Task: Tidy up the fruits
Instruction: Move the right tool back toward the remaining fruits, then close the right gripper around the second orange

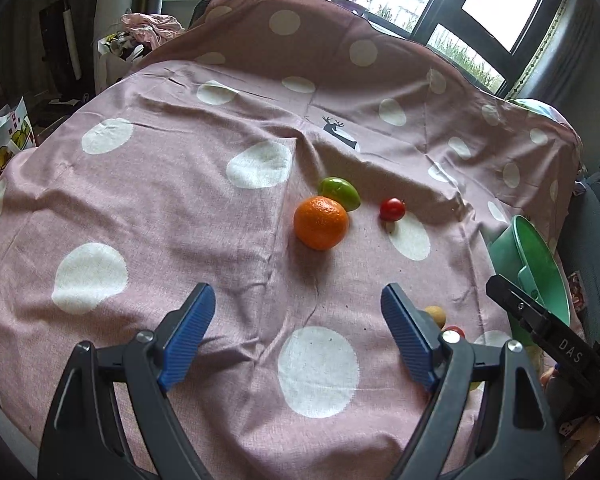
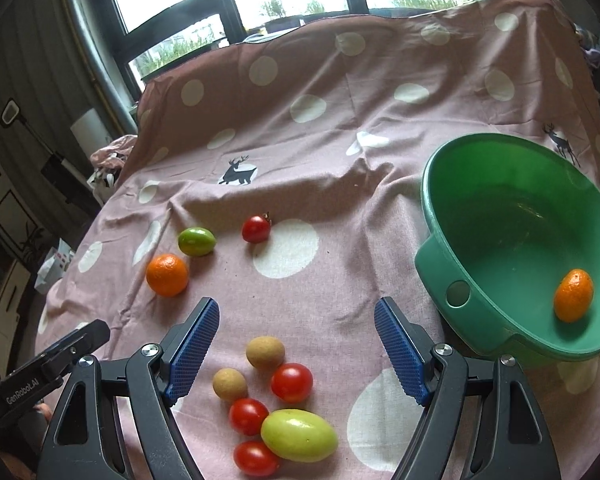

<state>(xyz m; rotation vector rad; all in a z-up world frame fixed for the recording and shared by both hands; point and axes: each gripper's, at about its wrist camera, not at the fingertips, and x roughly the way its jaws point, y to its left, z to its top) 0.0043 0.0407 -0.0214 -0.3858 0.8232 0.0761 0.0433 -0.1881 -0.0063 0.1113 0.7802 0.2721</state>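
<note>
A green bowl (image 2: 500,216) at the right holds one small orange fruit (image 2: 573,295). On the pink spotted cloth lie an orange (image 2: 167,274) (image 1: 321,222), a green fruit (image 2: 196,241) (image 1: 339,193) and a red tomato (image 2: 256,229) (image 1: 392,209). Closer in, a cluster sits under my right gripper (image 2: 297,344): two tan fruits (image 2: 265,352), three red tomatoes (image 2: 291,382) and a large green fruit (image 2: 299,435). That gripper is open above them, touching none. My left gripper (image 1: 298,332) is open over bare cloth, short of the orange.
The bowl's edge (image 1: 536,264) shows at the right of the left wrist view, beside the other gripper's black body (image 1: 540,324). The cloth (image 1: 140,200) drapes over a raised back toward the windows. Bags and clutter (image 1: 4,140) stand off the left edge.
</note>
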